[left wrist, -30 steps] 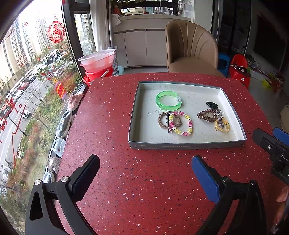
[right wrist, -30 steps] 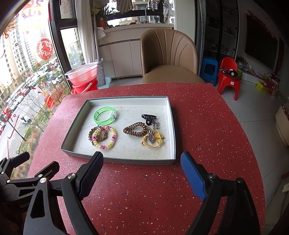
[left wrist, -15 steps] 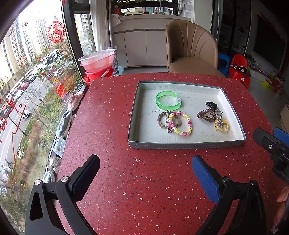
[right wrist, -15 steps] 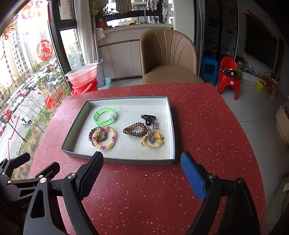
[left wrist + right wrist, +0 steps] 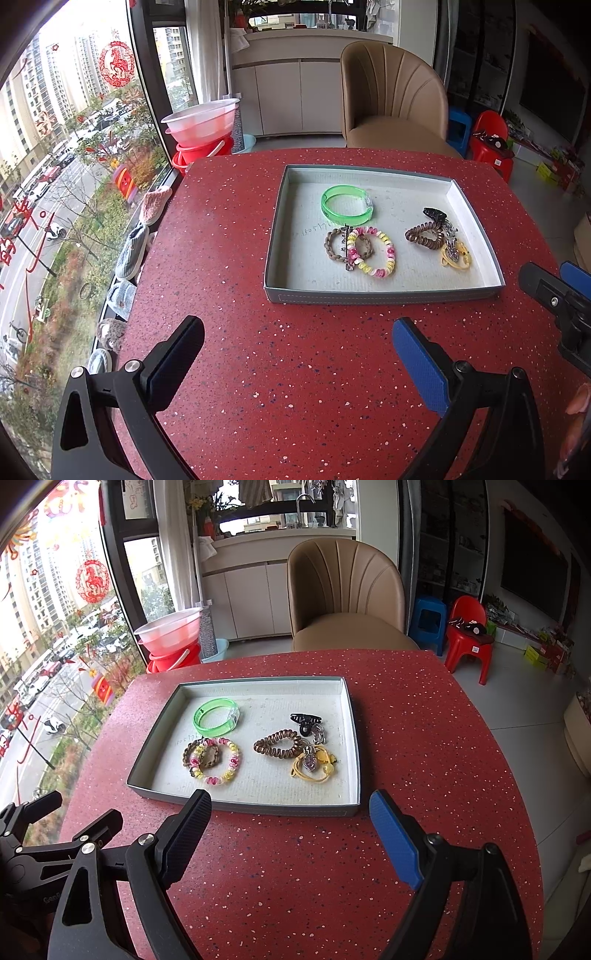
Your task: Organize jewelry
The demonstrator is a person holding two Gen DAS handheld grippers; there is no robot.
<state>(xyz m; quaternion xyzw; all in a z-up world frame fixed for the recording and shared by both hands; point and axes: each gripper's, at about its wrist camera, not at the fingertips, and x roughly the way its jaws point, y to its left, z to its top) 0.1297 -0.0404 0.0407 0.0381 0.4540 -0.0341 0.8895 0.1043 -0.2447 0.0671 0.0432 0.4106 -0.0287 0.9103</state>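
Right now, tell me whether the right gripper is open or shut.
Open. In its own wrist view the right gripper has its black and blue fingers spread wide apart above the red table, holding nothing, short of the tray.

Bare red speckled tabletop (image 5: 295,369) between both pairs of wide-spread fingers and the shallow grey cardboard tray (image 5: 280,808); low front wall of tray across the approach. Inside, open floor along the near edge and far strip. Left half crowded by translucent green plastic bangle (image 5: 216,722), brown braided bracelet (image 5: 201,757) overlapped by pink-and-yellow beaded bracelet (image 5: 225,764). Right half blocked by brown spiral hair tie (image 5: 279,747), black claw clip (image 5: 304,720) and yellow corded charm (image 5: 314,770), touching in one cluster. Clear lane between the two groups.
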